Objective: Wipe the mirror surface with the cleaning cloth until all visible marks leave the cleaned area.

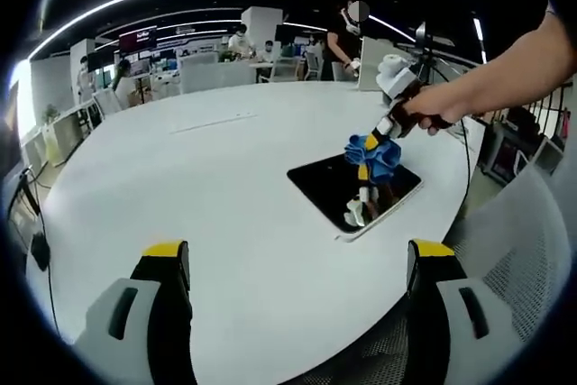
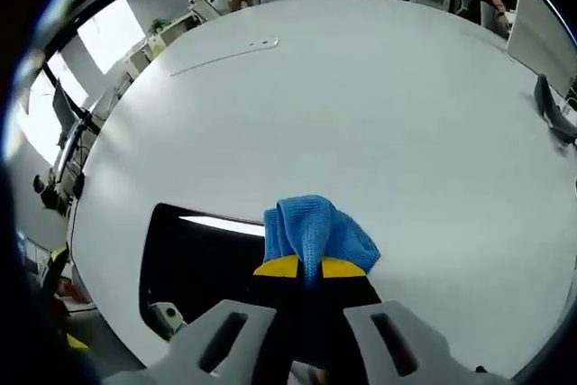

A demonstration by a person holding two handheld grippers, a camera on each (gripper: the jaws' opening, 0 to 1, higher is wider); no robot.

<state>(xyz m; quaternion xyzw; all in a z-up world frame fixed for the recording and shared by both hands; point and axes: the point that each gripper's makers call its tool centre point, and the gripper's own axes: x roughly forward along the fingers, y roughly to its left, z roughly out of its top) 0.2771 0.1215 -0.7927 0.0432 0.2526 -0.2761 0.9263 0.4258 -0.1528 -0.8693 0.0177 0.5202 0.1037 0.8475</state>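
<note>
A dark rectangular mirror [image 1: 343, 188] with a white frame lies flat on the white round table [image 1: 198, 178]. In the left gripper view my right gripper [image 1: 368, 167], held by a hand, presses a bunched blue cloth [image 1: 375, 154] onto the mirror's far right part. The right gripper view shows that gripper [image 2: 311, 268] shut on the blue cloth [image 2: 315, 230], with the mirror [image 2: 203, 254] below and to the left. My left gripper [image 1: 297, 263] stands open above the near table edge, well short of the mirror, nothing between its yellow-tipped fingers.
A grey mesh chair [image 1: 514, 250] stands by the table's right edge. A thin white strip [image 2: 225, 54] lies on the far tabletop. Desks, chairs and several people fill the office behind [image 1: 261, 56]. A dark cable [image 1: 468, 178] hangs over the right edge.
</note>
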